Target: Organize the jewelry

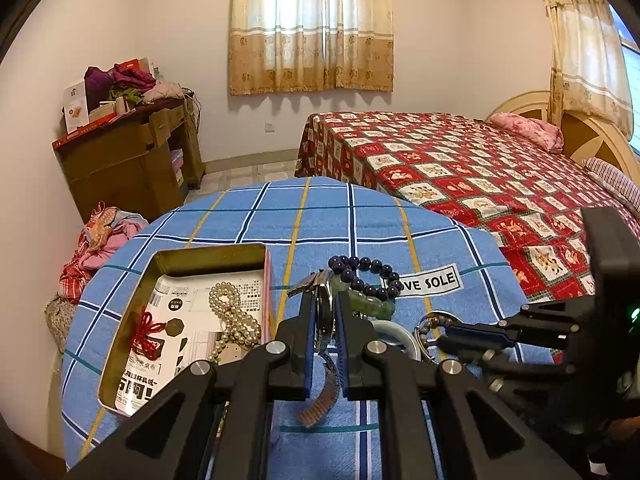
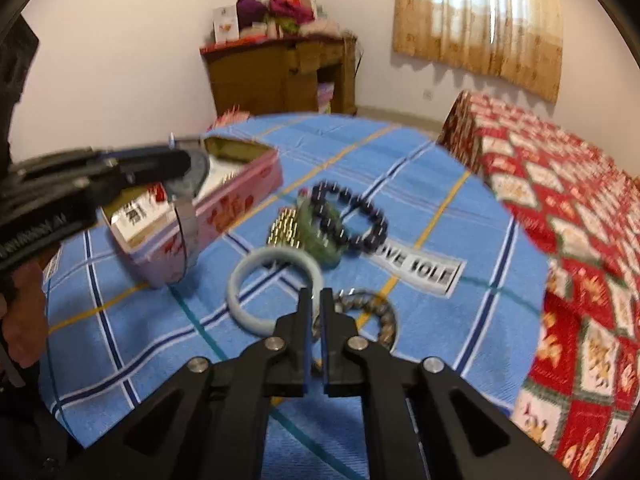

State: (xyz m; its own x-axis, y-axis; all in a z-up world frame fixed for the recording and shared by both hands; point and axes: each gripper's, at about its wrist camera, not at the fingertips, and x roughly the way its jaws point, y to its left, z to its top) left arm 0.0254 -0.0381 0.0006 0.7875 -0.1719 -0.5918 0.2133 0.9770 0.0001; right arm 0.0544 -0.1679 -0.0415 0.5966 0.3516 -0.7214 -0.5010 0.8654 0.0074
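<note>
Left wrist view, left to right: open tin (image 1: 176,264) lies toward the left edge of the blue checked tablecloth (image 1: 360,216), holding a pearl strand (image 1: 232,316) and a red knot charm (image 1: 146,330) on printed paper. Left gripper (image 1: 322,300) is clamped on a wristwatch (image 1: 326,312), its metal band hanging below the pads. Just beyond: dark bead bracelet (image 1: 368,276) lying against a green jade bracelet (image 1: 370,304), mid-cloth. Pale bangle (image 1: 396,332) next, partly hidden. Right gripper (image 1: 444,340) enters from the right edge at a brown bead bracelet (image 1: 434,324).

Right wrist view (blurred): right gripper (image 2: 316,300) jaws narrow, tips over that bead bracelet (image 2: 376,312); grip not discernible.
</note>
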